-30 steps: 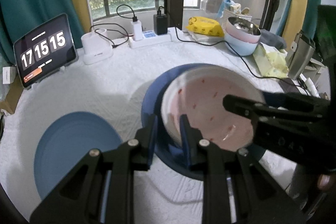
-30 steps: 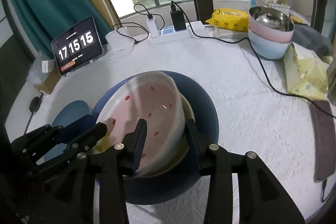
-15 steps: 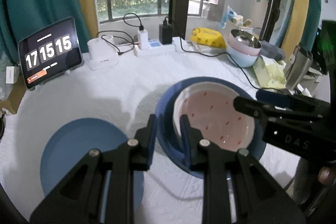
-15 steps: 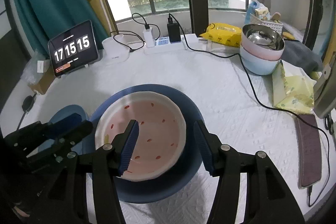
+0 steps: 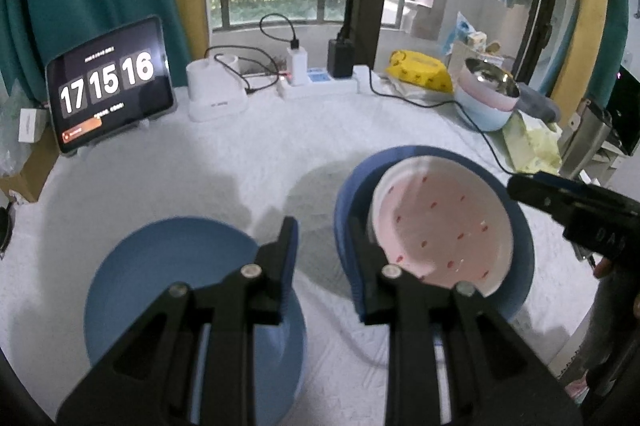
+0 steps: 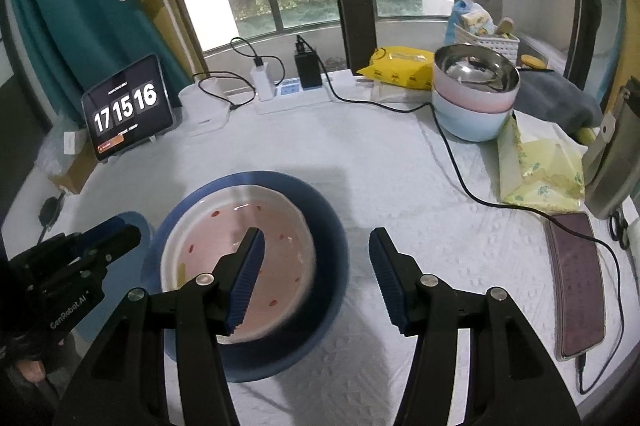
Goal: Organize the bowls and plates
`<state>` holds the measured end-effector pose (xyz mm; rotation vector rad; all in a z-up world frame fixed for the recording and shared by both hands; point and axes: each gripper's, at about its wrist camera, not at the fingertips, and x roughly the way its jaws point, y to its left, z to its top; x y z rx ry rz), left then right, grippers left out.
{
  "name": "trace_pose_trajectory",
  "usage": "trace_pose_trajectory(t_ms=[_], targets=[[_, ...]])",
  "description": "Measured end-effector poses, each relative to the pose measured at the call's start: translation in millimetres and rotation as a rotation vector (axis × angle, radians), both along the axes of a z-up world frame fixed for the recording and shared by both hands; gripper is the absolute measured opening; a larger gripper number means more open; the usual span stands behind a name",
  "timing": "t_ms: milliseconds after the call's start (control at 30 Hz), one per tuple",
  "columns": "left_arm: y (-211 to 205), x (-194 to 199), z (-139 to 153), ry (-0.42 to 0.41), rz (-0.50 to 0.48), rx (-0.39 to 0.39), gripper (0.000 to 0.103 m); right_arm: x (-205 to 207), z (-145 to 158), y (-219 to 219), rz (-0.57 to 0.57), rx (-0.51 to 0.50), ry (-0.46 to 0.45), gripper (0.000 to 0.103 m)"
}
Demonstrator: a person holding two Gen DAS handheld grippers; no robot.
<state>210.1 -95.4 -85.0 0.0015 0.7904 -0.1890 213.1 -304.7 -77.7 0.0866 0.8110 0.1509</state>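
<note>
Reading "17 15 16", tablet (image 6: 127, 108); left gripper (image 6: 120, 232) marked "GenRobot.AI".

A tablet clock (image 6: 127, 107) stands near a yellow packet (image 6: 400, 66) and power strip (image 6: 296, 94).

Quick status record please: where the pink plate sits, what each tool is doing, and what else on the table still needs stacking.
pink plate: lying flat inside the dark blue plate
left tool: nothing between its fingers, over the cloth between the two blue plates
right tool: open, empty, above the stack's right edge
light blue plate: alone on the white cloth, left of the stack
bowl stack: steel bowl on pink on light blue, far right
</note>
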Motion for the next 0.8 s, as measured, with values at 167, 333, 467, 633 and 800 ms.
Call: trace_pose_trajectory(t_ms=[167, 333, 467, 633, 800], targets=[[-6, 5, -7, 0.019, -0.008, 0.005, 0.025, 3, -6, -14, -0.022, 0.021, 0.006, 0.057], [-10, 11, -13, 0.044, -0.003, 0.018, 0.026, 8, -11, -21, -0.027, 0.043, 0.022, 0.057], [-15, 14, -18, 0.061, -0.011, 0.037, 0.026, 12, -19, -26, -0.048, 0.044, 0.043, 0.057], [-16, 18, -24, 0.081, -0.012, 0.042, 0.026, 16, -28, -28, -0.046, 0.041, 0.075, 0.057], [-18, 23, -28, 0.089, -0.018, 0.054, 0.026, 20, -38, -28, -0.017, 0.069, 0.116, 0.057]])
